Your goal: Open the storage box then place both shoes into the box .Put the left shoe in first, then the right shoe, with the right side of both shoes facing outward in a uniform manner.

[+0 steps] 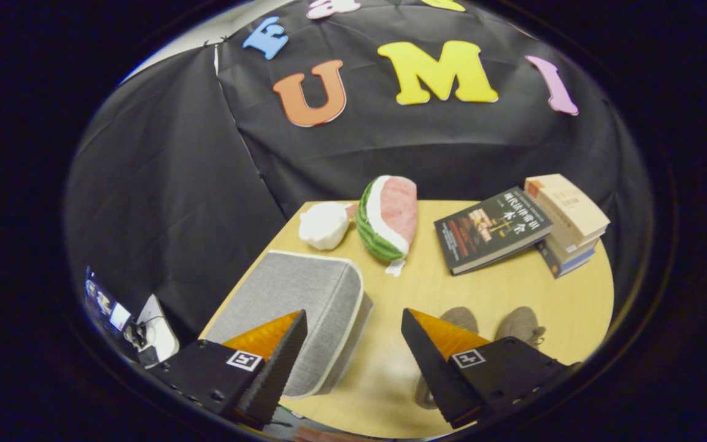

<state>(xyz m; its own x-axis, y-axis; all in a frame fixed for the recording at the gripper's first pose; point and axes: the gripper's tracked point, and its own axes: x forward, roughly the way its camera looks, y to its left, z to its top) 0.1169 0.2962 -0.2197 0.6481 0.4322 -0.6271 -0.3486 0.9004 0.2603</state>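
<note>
A grey fabric storage box point(304, 301) with a pale rim lies with its lid down on the wooden table point(513, 288), partly behind my left finger point(277, 362). Two brownish shoes sit side by side by the right finger: one point(461, 318) peeks out just above that finger, the other point(522, 325) lies a little further right. My gripper point(353, 344) hovers above the table's near part, open, with nothing between its fingers. The gap between the fingers looks down on bare tabletop between the box and the shoes.
Beyond the box stand a white plush thing point(324, 225) and a watermelon-slice plush point(388, 217). A dark book point(491, 229) leans against a stack of books point(568, 221) at the far right. Some equipment point(145, 334) sits off the table to the left.
</note>
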